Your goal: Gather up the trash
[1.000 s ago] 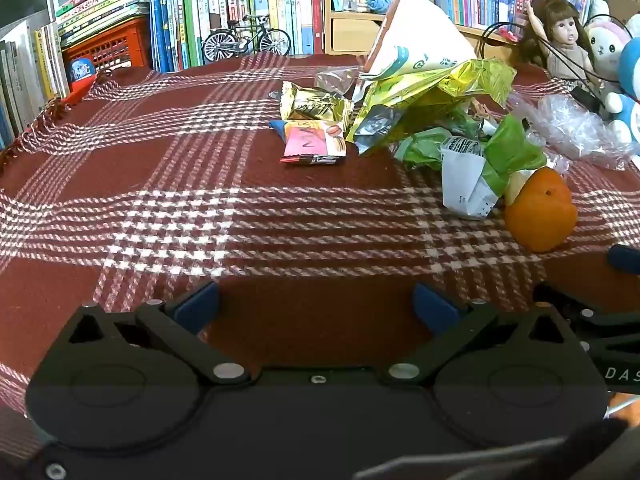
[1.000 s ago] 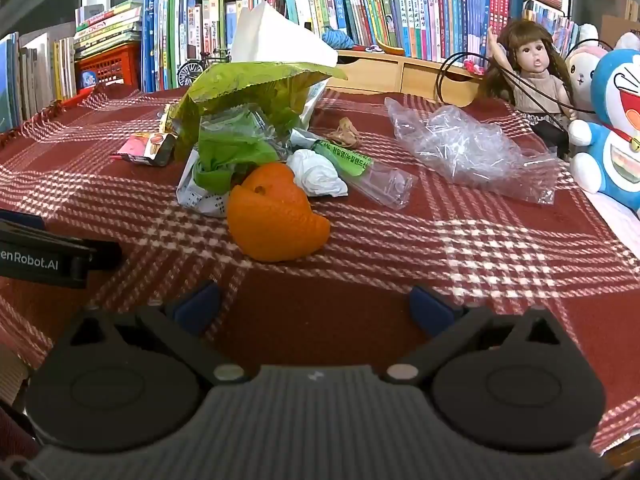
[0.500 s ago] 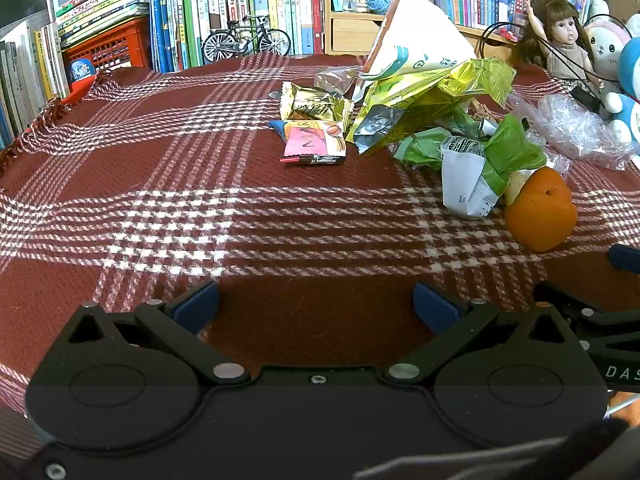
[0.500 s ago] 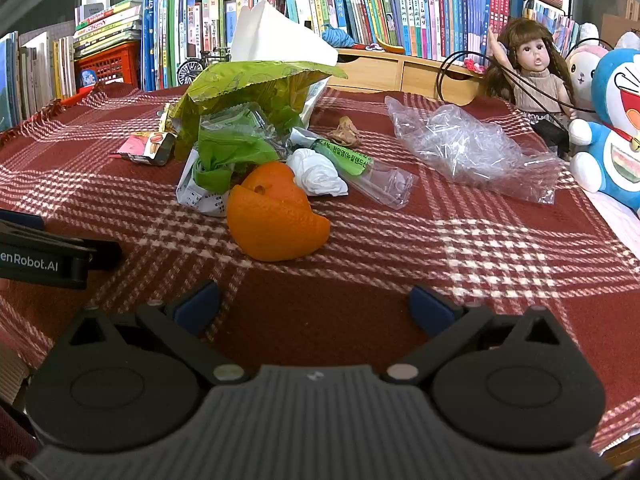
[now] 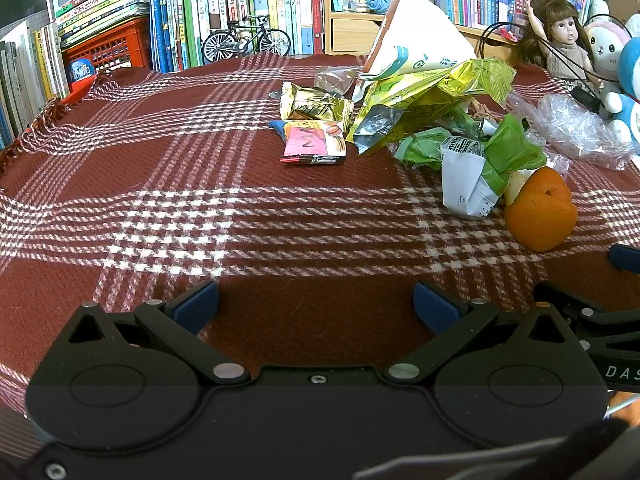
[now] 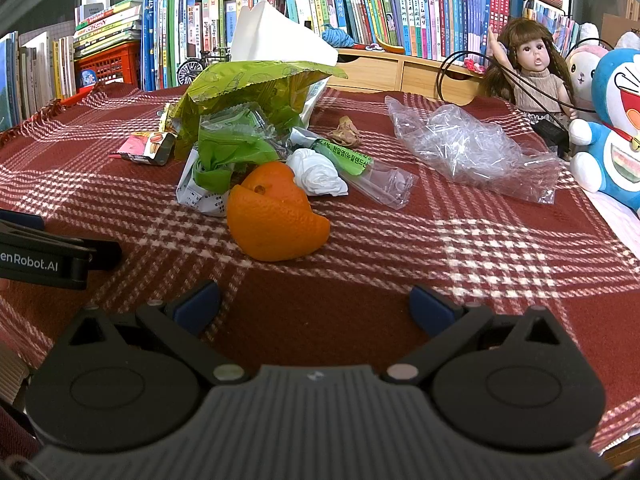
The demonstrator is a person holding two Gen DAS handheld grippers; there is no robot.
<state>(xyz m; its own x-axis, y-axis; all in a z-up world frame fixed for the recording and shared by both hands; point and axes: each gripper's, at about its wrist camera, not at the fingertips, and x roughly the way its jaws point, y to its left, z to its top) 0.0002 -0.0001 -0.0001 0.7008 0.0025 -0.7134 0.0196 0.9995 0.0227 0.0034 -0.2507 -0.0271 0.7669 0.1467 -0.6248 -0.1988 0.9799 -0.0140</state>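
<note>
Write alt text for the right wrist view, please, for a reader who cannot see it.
The open, empty right tool hovers over a red plaid cloth, facing a trash pile: orange peel, green wrappers, a crumpled white tissue and a clear plastic bag. Books and dolls stand behind.

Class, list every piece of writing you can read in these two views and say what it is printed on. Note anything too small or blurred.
"enRobot.AI": cut off at the edge, on the left hand-held gripper seen from the right wrist view.
"DAS": cut off, on the right hand-held gripper seen from the left wrist view.
"MA": partial, on the pink snack wrapper.
Green tube label: Korean print, too small to read.
Book spines: too blurred.
</note>
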